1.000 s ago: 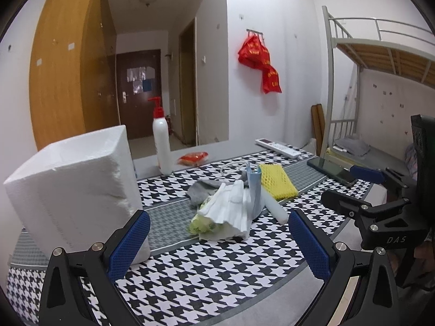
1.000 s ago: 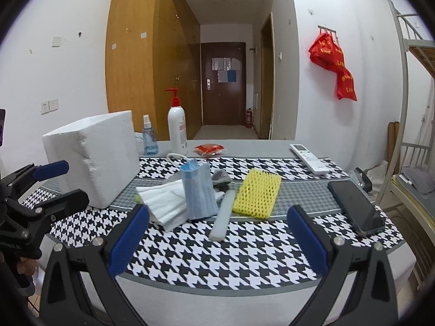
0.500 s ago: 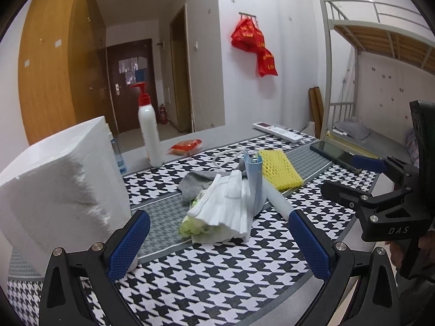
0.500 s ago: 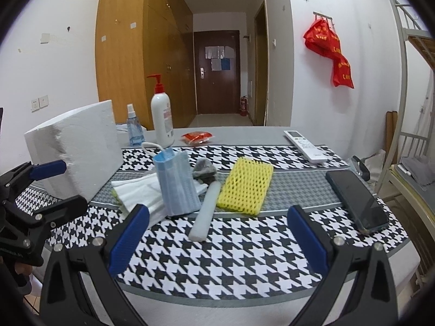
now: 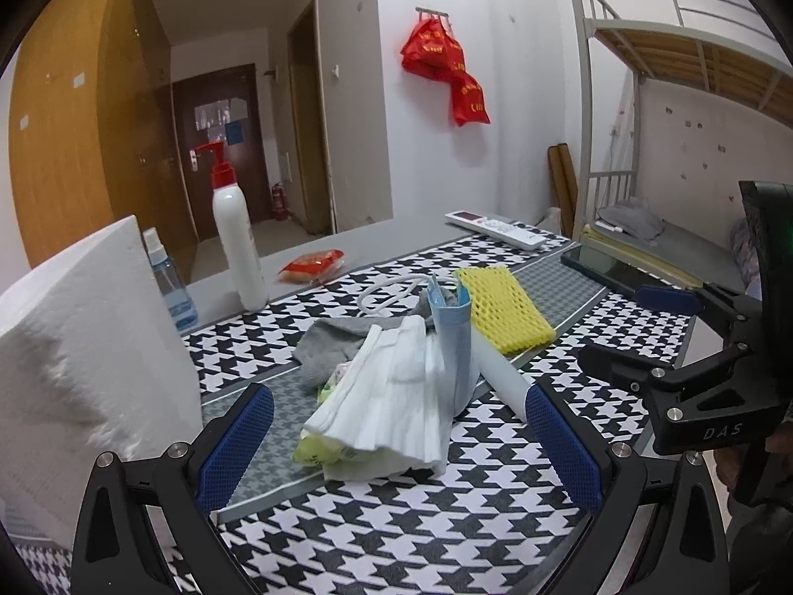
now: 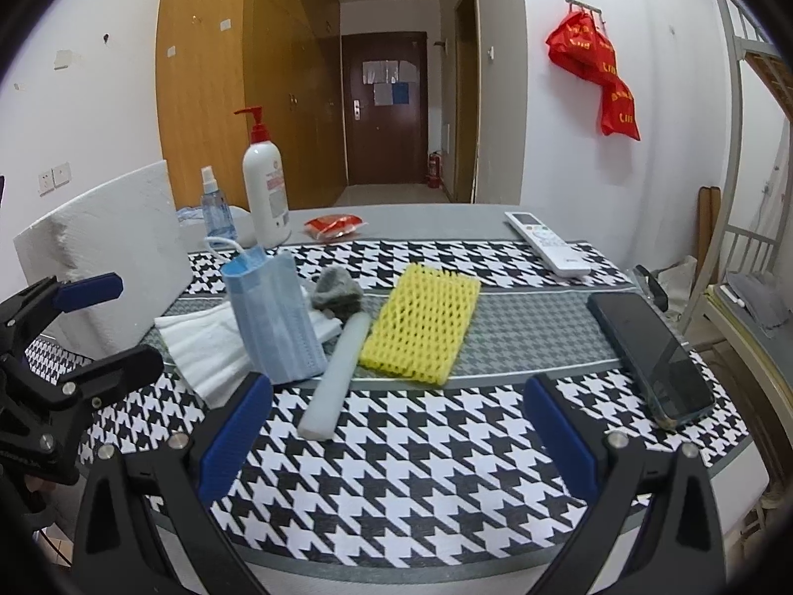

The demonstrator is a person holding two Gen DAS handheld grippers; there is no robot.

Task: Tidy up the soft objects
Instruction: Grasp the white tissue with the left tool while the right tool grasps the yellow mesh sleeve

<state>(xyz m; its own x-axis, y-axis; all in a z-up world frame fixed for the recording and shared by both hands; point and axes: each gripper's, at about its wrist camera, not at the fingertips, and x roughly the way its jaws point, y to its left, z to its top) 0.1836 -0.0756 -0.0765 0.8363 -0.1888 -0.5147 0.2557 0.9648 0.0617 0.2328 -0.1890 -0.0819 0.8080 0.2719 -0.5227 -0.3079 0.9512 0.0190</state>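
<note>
Both hand-held grippers [image 5: 399, 441] [image 6: 396, 434] gape, empty.

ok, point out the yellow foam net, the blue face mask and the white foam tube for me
yellow foam net [image 6: 421, 327], right wrist view, middle of its mesh face
blue face mask [image 6: 275, 317], right wrist view, centre of the pleated front
white foam tube [image 6: 337, 377], right wrist view, midway along its length

The white foam block [image 5: 84, 347] runs off the left edge of the left wrist view, so can't see how far it goes. Something yellow-green [image 5: 317, 448] sits mostly buried under the folded white cloth [image 5: 391, 396], no idea what it is. The pump bottle [image 6: 265, 188] label is too small to read.
</note>
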